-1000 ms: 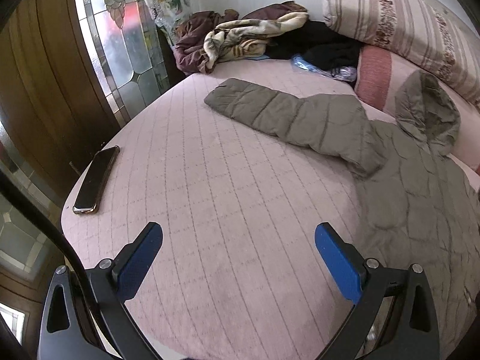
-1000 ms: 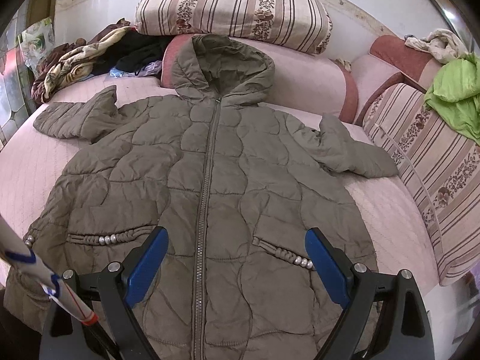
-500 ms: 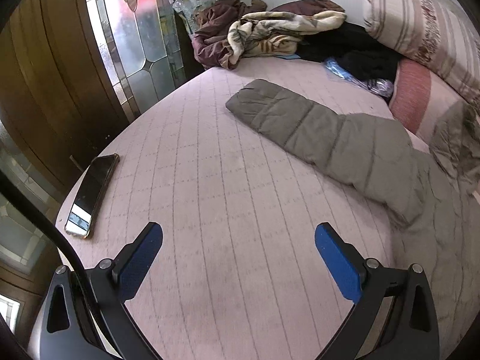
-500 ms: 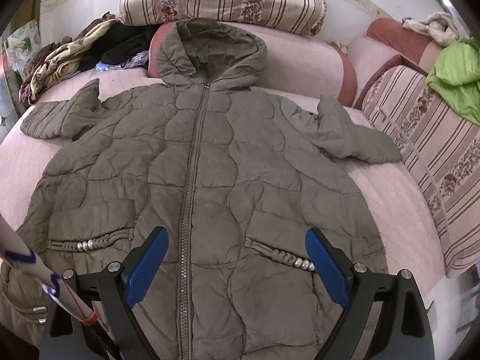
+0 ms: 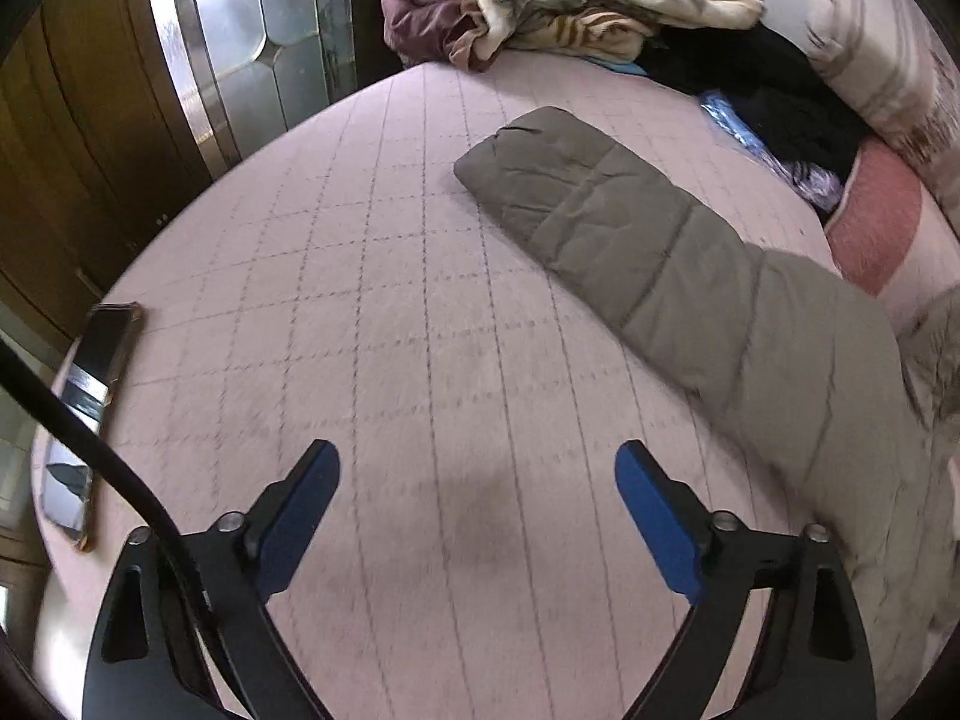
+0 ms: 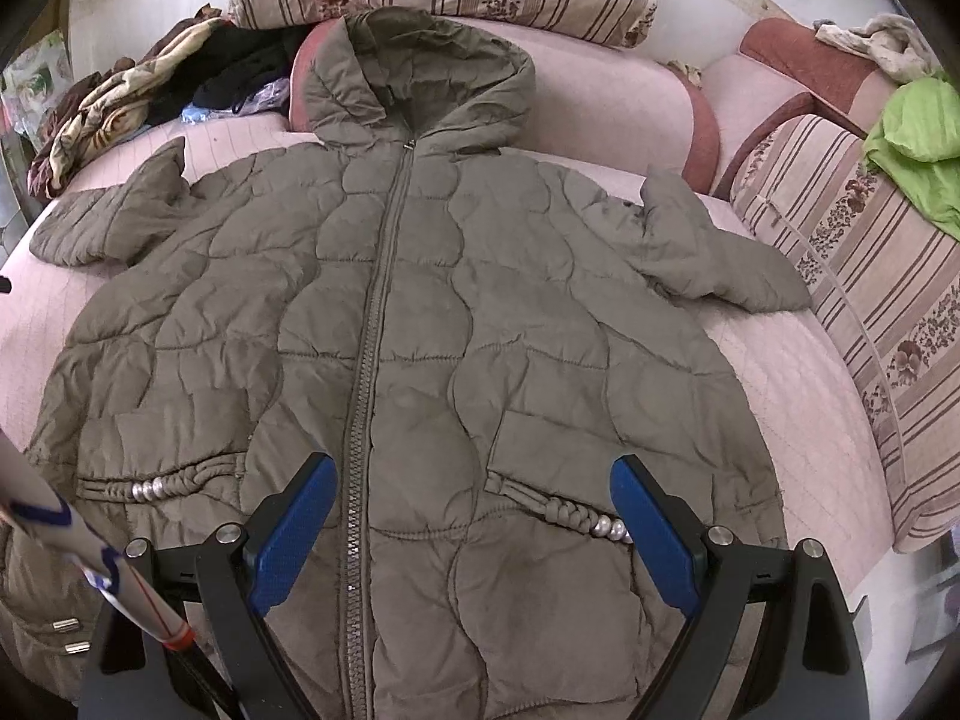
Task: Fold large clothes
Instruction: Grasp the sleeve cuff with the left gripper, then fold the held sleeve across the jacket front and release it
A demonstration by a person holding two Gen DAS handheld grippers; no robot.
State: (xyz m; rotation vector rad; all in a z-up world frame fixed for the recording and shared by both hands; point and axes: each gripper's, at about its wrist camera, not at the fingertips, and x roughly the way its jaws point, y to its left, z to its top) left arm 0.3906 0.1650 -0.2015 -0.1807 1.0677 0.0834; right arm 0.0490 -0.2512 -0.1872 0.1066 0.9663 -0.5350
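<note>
left wrist view first: at the far left we see a phone (image 5: 90, 414) lying near the edge of the bed (image 5: 372, 300), beside a wooden door with patterned glass (image 5: 240, 42). our left gripper (image 5: 477, 492) hangs over the bare pink quilted cover with its blue pads spread wide and nothing between them. further right, one sleeve (image 5: 648, 240) of the olive padded coat stretches flat across the bed toward the far corner, its cuff well apart from our gripper. behind it a heap of clothes (image 5: 558, 0) sits at the head of the bed, with a striped pillow (image 5: 870, 60) at the right edge.

in the right wrist view, the same heap of clothes (image 6: 120, 102) shows at the upper left. the coat (image 6: 420, 330) lies face up and zipped, spread over the bed, with both sleeves out to the sides and its hood (image 6: 420, 72) resting against a pink bolster. our right gripper (image 6: 474, 516) hovers over the lower front of the coat, spread wide and empty, with the zipper (image 6: 372, 324) just inside its left pad and a beaded pocket trim (image 6: 576, 516) near its right pad. at the far right a green garment (image 6: 918, 144) lies on a striped cushion (image 6: 852, 276).
</note>
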